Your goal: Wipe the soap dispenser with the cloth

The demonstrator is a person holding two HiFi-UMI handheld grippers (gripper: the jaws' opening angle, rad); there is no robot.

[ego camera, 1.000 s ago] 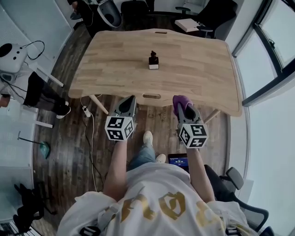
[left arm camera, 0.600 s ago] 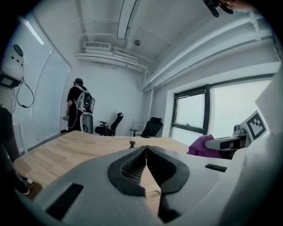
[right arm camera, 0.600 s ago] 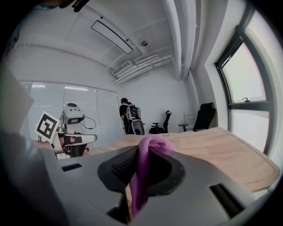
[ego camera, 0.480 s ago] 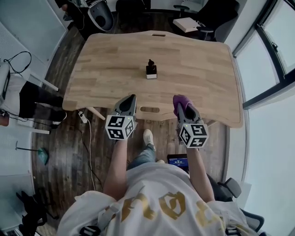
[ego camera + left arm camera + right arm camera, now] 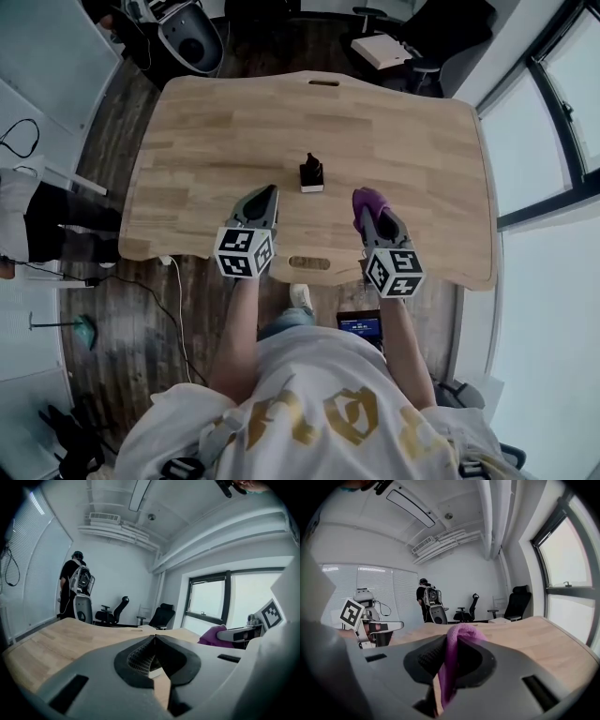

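**Cloth in hand, dispenser within reach**

The right gripper (image 5: 372, 212) has its jaws clamped on a purple cloth (image 5: 457, 637), which bulges past the tips and hangs down between them. The left gripper (image 5: 154, 637) has its jaws closed tip to tip, with nothing held. Both hover over the near part of the table (image 5: 422, 141). The dispenser (image 5: 311, 174) stands upright near the table's middle, just ahead of the grippers and between them, and neither touches it.

The wipe should go best if the cloth bulge meets the dispenser first, not the bare jaws. The dispenser looks small and light, so a sideways push may tip or slide it. The left gripper would probably need to open and hold the base, or brace against it. Strokes should stay light, running from the pump down.
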